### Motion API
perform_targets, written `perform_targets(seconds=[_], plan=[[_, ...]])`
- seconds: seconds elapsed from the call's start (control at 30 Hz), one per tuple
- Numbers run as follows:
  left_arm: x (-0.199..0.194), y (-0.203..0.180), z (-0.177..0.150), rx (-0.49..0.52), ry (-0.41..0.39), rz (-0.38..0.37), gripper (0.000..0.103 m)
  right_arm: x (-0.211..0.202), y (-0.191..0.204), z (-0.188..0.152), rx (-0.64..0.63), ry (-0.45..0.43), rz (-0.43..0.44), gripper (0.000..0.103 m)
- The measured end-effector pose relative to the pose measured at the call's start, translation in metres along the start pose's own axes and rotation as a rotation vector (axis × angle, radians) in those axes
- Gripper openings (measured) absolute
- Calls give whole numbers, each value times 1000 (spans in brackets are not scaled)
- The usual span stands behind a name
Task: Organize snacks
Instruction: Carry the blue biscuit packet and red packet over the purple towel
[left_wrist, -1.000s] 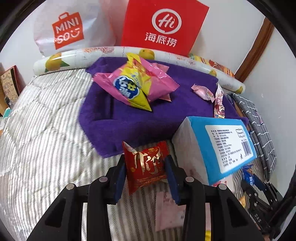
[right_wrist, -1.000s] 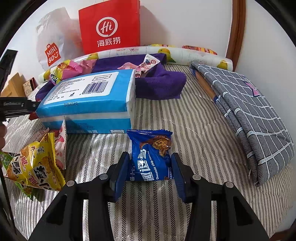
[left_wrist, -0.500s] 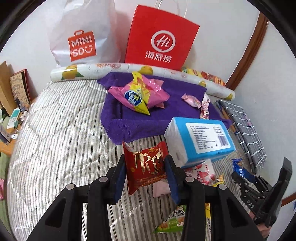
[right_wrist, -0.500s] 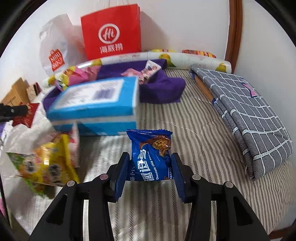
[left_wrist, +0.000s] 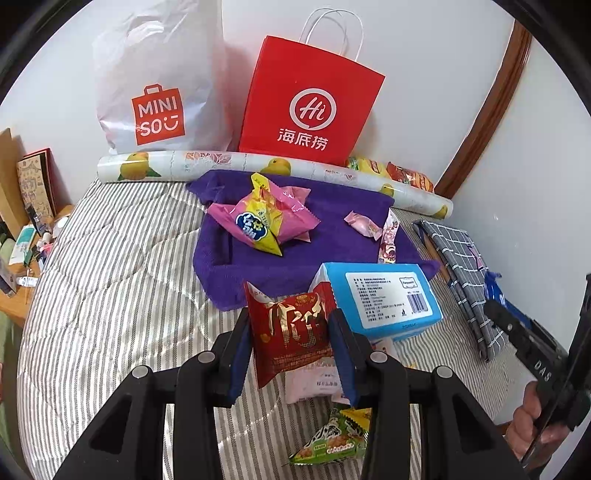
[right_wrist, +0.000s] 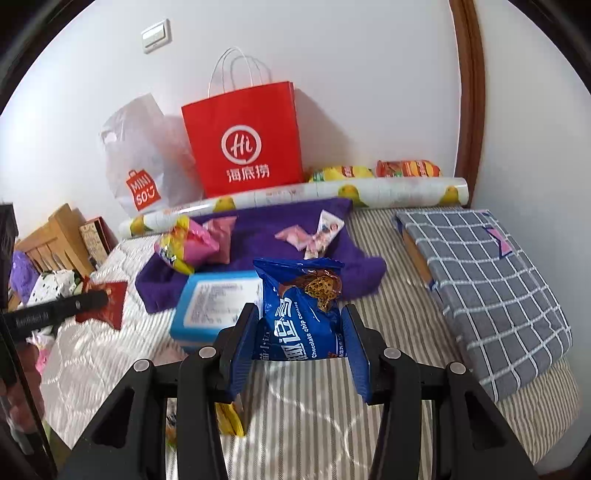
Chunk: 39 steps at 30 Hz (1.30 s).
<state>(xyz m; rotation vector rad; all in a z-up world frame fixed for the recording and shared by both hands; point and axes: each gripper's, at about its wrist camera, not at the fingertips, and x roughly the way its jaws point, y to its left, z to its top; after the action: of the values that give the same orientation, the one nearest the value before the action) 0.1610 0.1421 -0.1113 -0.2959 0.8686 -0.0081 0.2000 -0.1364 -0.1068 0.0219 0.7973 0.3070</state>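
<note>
Overhead, both tools are raised above the striped bed (left_wrist: 110, 280), each pinching a snack. The left tool (left_wrist: 291, 334) clamps a red packet (left_wrist: 291, 328) between its blue pads, while the right tool (right_wrist: 299, 339) grips a blue cookie bag (right_wrist: 301, 314) upright. Beneath them lie a blue tissue pack (left_wrist: 384, 299) and a purple towel (left_wrist: 332, 229) — on the towel rest a pink-and-yellow snack bag (left_wrist: 262, 221) and small pink candies (left_wrist: 362, 223). Against the wall stand a red paper bag (left_wrist: 306, 107) and a white shopping bag (left_wrist: 159, 88).

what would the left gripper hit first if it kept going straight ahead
Probably the purple towel. The left gripper, shut on a red packet, points at its near edge, with the blue box just to the right. Depth is unclear.
</note>
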Motion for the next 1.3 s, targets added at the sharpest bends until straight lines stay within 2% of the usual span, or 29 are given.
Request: perform_targets(seconds=[0.33, 0.7, 1.13, 1.3], plan=[[14, -1, 21, 3, -15, 5, 38, 21, 14, 30, -23, -5, 22, 46], [41, 1, 51, -11, -30, 11, 38, 54, 26, 60, -78, -27, 4, 46], [85, 13, 79, -49, -32, 11, 38, 108, 30, 99, -53, -35, 21, 46], [103, 18, 81, -63, -26, 8, 38, 136, 31, 101, -41, -6, 39, 46]])
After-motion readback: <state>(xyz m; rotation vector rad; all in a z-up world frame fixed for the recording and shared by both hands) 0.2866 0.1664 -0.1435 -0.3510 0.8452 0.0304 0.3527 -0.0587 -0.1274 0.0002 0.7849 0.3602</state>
